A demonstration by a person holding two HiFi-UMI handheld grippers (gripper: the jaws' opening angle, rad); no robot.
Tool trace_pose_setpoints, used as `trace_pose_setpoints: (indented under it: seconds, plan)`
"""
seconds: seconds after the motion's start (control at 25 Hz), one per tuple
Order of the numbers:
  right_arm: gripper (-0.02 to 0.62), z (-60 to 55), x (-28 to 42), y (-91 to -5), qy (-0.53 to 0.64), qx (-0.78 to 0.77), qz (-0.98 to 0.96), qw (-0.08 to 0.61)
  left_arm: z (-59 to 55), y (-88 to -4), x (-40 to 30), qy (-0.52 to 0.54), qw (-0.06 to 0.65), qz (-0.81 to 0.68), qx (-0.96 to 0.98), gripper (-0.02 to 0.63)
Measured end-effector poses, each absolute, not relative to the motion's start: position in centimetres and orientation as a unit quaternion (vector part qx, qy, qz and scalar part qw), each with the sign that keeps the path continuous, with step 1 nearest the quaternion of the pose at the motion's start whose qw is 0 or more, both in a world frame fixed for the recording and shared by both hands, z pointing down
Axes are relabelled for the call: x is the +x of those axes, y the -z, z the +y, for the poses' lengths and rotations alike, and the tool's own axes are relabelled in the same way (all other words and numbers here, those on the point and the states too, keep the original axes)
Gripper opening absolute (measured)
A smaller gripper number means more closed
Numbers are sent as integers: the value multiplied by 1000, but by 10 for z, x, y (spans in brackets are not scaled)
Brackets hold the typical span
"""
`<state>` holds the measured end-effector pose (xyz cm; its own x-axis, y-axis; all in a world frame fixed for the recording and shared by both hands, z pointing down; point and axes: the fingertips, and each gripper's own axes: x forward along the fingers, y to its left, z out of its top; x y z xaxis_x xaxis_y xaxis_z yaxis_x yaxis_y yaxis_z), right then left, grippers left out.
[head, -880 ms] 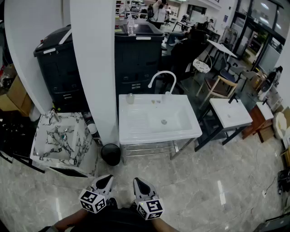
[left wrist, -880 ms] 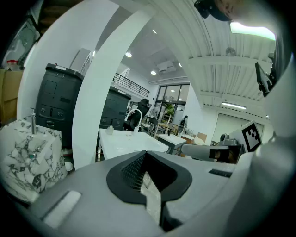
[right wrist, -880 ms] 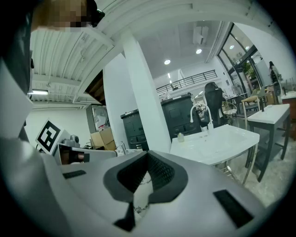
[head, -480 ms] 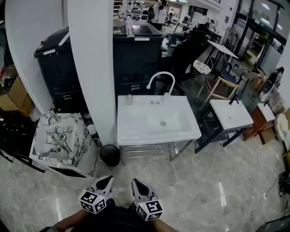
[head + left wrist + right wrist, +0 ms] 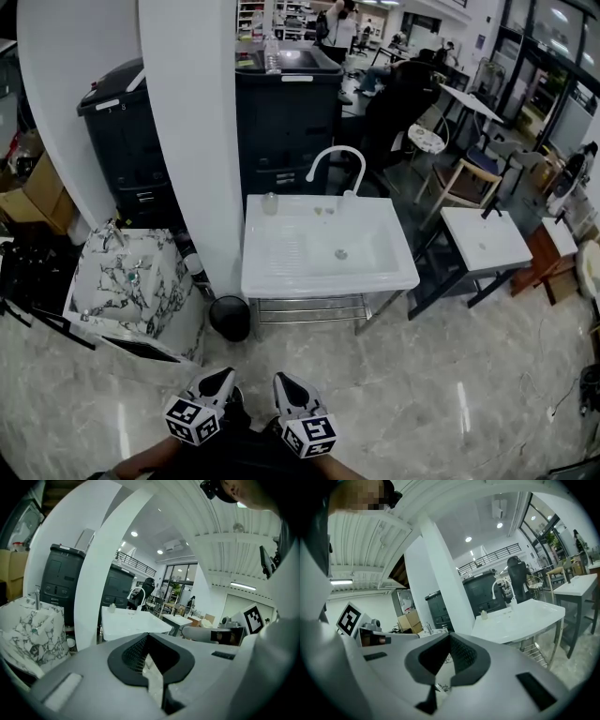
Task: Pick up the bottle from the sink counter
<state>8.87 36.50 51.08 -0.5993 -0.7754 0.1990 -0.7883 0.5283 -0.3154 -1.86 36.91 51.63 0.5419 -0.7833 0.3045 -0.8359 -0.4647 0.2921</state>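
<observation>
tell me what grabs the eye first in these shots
The white sink with its arched faucet sits dead centre in the head view, a small bottle standing on its back left corner. A broad white pillar rises at its left, with a marbled basin beyond it. At the bottom edge, the left gripper and right gripper are both shut and empty, well short of the sink.

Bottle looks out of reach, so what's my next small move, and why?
Probably step toward the white sink: the bottle stands at its back left corner, while the left gripper and right gripper are both shut, empty, and low by your body, far short of it.
</observation>
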Motion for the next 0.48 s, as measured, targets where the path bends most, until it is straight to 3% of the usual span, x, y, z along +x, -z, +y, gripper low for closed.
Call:
trace_pose_setpoints:
  seconds: [0.48]
  plan:
    - [5,329,101,-510,-197,469,-861,19,328,-518,-3,-69,211,-449,866,0]
